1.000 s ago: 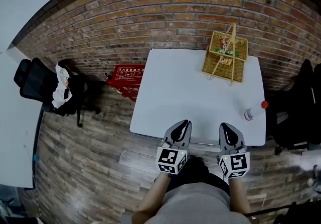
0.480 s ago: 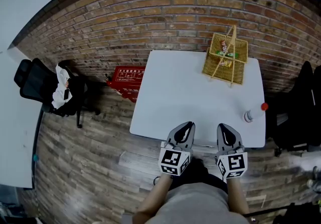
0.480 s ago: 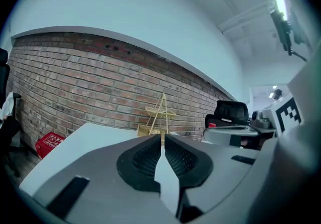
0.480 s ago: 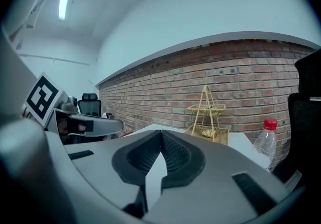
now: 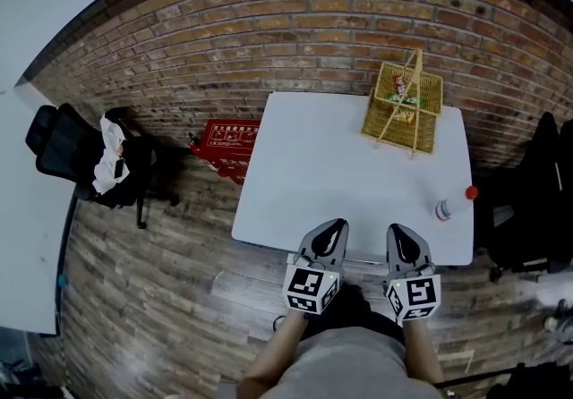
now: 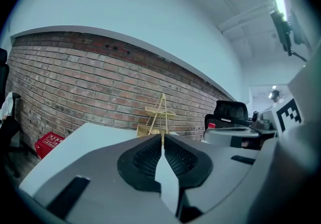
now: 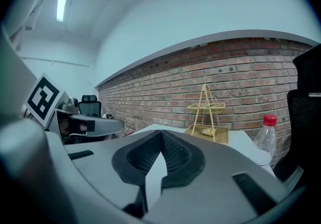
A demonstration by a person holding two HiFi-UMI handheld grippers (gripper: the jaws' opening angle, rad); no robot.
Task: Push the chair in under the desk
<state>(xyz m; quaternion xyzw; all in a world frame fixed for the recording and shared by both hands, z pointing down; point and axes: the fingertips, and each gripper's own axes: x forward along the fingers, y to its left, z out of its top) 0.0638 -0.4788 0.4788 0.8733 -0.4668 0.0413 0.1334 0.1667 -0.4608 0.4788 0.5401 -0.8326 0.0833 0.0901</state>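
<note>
Two tools are in play: the left hand-held gripper [image 5: 336,224] and the right hand-held gripper [image 5: 396,229] hover side by side at the near edge of one white desk [image 5: 313,165], each with its jaws pressed together on nothing. Between them one dark shape [image 5: 347,299], likely the chair, sits at that edge, mostly hidden. The desk carries one wicker basket [image 5: 405,106] and one red-capped bottle [image 5: 452,202]. Two black office chairs stand apart, one left [image 5: 67,151] and one right [image 5: 533,200].

Barely anything shifts here. In the head view the left gripper [image 5: 337,224] sits a shade further right than a second back. The right gripper [image 5: 397,229] sits a shade further left, so the gap between them is a touch narrower. The basket [image 5: 407,102] and bottle [image 5: 452,201] slip slightly lower in the picture, nothing more.
</note>
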